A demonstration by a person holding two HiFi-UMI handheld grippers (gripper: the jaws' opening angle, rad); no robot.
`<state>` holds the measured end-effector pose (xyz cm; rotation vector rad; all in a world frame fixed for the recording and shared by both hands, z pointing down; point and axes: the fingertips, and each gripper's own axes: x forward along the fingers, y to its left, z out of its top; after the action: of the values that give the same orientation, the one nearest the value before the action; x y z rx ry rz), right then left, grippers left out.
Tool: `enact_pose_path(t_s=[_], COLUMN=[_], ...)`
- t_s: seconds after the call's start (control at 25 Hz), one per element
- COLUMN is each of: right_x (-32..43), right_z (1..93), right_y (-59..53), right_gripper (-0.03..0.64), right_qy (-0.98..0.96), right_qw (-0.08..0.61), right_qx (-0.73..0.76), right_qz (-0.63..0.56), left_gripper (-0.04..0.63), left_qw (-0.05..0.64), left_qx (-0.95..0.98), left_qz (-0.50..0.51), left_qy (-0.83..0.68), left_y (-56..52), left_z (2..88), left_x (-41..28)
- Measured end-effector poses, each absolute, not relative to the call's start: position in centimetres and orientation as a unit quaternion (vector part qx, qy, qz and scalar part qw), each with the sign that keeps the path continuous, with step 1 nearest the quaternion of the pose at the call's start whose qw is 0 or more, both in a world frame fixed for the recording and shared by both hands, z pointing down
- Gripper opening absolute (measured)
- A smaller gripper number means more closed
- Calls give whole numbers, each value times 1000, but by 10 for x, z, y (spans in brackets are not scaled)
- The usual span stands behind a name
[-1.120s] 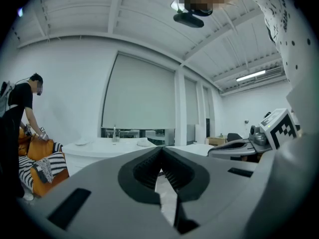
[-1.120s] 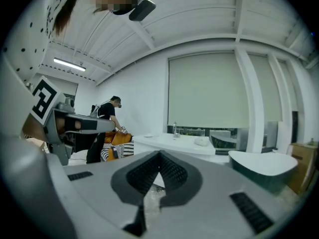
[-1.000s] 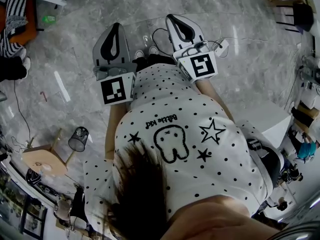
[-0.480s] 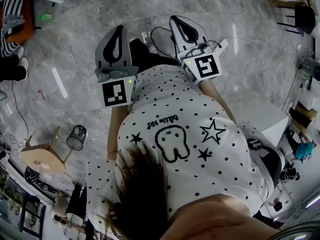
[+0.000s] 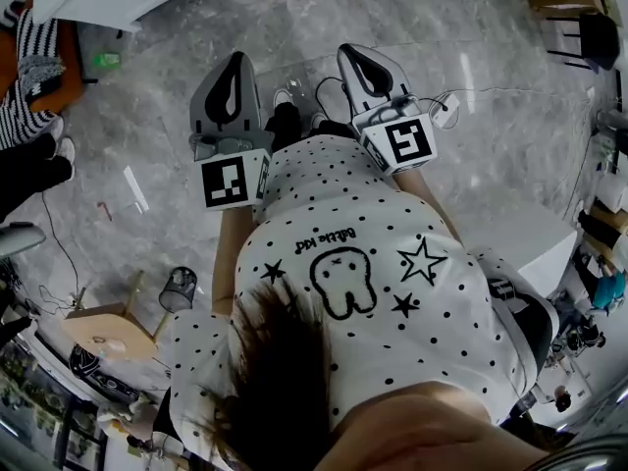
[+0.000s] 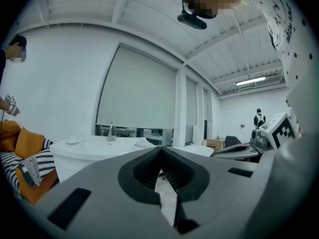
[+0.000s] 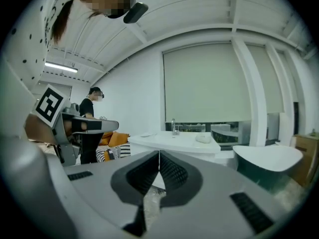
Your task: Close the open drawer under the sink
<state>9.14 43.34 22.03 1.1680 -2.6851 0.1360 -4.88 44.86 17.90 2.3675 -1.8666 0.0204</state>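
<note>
Well ahead of the left claw [image 6: 160, 149] and the right claw [image 7: 159, 154] — both with jaws pressed together, gripping nothing — the white sink counter [image 7: 175, 141] is standing beyond the jaw tips. The drawer under it cannot be made out. Left of the left claw an orange-and-striped sofa [image 6: 25, 166] is sitting; right of the right claw, a white tub [image 7: 266, 158]. Marble floor [image 5: 491, 135] is stretching beneath both claws.
</note>
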Motion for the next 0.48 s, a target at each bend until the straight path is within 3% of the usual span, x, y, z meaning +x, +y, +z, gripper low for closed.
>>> enact_pose_path(t_s=[0.48], right_x=[67], right_z=[219], right_y=[405], right_gripper=[15], right_qy=[-901], right_qw=[112], right_qx=[418], right_qz=[42], left_gripper=[5], left_qw=[78], left_qx=[789], left_qz=[-9], left_qy=[-609], left_y=[422], left_z=[181], left_x=[-76])
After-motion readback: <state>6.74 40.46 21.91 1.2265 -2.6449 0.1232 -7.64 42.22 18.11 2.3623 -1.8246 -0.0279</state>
